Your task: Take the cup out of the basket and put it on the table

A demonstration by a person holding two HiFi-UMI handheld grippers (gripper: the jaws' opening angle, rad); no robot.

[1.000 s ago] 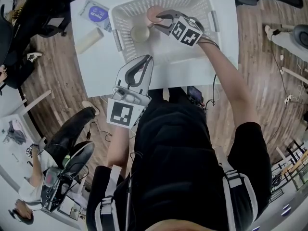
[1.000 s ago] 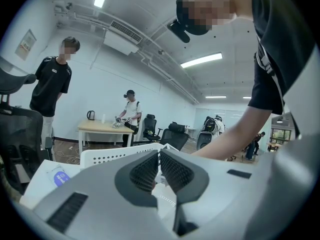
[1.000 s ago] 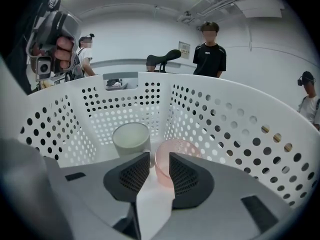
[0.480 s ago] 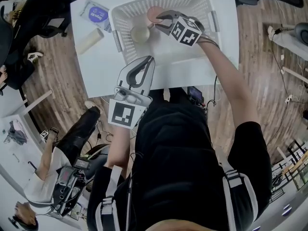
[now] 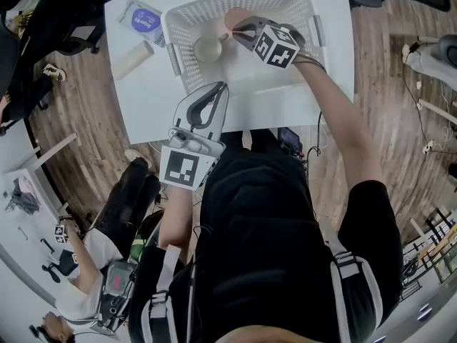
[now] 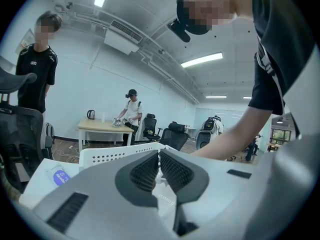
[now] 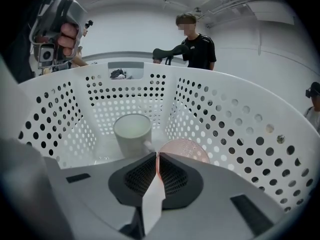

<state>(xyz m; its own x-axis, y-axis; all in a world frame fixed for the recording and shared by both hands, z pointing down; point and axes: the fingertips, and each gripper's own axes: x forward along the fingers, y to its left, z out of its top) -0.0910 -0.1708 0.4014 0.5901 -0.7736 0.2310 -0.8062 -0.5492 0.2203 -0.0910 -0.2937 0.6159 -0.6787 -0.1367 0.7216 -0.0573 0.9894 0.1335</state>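
Observation:
A white perforated basket stands on the white table. Inside it are a pink cup and a white mug with a small handle. My right gripper reaches into the basket. Its jaws have just been closing and now pinch the pink cup's rim. In the right gripper view the pink cup sits just right of the gripper, and the white mug stands upright behind it. My left gripper hovers shut and empty over the table's near edge, outside the basket.
A blue-labelled packet and a beige roll lie on the table left of the basket. Office chairs and other people surround the table. A standing person is beyond the basket's far wall.
The right gripper's jaws have closed on the pink cup's rim. The left gripper has stayed put. A person at the lower left of the head view has moved.

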